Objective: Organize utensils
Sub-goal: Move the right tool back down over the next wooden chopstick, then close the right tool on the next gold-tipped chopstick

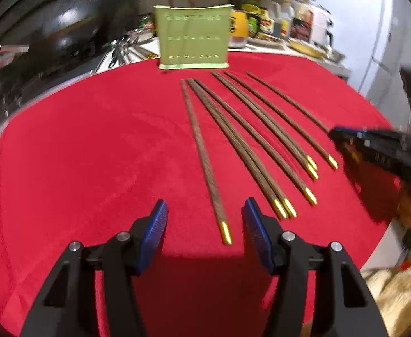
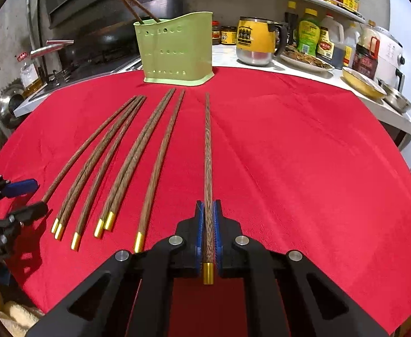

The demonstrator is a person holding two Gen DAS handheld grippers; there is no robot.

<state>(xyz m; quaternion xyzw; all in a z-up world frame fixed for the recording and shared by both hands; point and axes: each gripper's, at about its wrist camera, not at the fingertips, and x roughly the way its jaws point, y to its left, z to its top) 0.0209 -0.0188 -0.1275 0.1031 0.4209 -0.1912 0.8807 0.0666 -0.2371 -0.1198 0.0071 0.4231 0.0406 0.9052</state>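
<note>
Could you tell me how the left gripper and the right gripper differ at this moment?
The left gripper is open, while the right gripper is shut. The left gripper holds nothing: the leftmost chopstick lies between its blue pads untouched, whereas the right gripper clamps the rightmost chopstick near its gold end. Both grippers have black bodies with blue pads and point down over the red cloth toward the green holder.

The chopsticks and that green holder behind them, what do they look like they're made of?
Chopsticks: probably dark wood, matte, with visible streaky grain; their end caps shine gold, likely metal. The green holder: probably plastic, a smooth, pale, one-piece moulded shell with rows of punched holes. The red cloth under them looks like soft, napped fabric.
</note>
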